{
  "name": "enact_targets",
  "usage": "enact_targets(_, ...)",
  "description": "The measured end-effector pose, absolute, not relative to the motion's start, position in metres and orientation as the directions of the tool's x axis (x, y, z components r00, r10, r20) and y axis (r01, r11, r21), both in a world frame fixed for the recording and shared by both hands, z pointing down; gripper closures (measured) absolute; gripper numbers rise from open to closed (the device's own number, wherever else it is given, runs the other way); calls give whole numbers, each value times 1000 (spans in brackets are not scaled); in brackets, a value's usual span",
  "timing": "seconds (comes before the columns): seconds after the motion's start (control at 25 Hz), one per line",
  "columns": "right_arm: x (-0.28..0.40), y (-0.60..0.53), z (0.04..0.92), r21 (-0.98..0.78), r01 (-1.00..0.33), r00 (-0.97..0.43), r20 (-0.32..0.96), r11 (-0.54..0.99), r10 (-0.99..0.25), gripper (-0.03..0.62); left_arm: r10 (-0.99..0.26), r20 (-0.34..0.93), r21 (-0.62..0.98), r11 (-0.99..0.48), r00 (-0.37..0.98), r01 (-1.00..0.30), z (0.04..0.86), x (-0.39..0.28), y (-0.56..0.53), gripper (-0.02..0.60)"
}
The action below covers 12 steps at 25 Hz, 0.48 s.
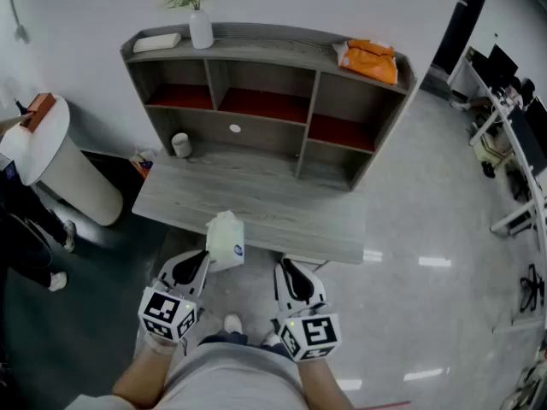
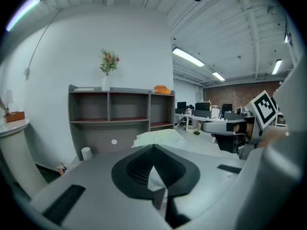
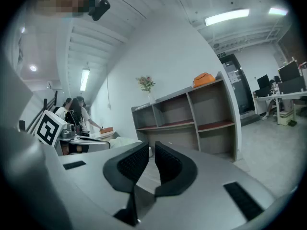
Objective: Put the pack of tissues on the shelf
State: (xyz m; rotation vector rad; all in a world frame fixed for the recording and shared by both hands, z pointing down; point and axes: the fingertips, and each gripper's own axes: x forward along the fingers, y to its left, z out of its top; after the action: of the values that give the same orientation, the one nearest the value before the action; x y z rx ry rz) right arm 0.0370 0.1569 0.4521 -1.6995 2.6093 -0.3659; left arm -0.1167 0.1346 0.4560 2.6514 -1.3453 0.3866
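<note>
Holding the pack (image 1: 226, 240) by its edge in the tight-shut left gripper (image 1: 206, 256), over the desk's (image 1: 282, 212) near edge. Keeping the right gripper (image 1: 287, 268) empty, jaws a sliver apart. Carry toward the shelf (image 1: 265, 84) at 12 o'clock; pinch firmly, raise early, steer past the cup (image 1: 180, 144) at 11 o'clock.

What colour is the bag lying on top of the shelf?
Orange. The bag shows best in the head view.
</note>
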Motion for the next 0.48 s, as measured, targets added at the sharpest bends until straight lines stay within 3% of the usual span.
enact_targets(0.48, -11, 141, 449, -177, -927, -355, 136, 330, -925, 543, -729, 275, 43, -642, 627, -766, 460, -161, 114, 566)
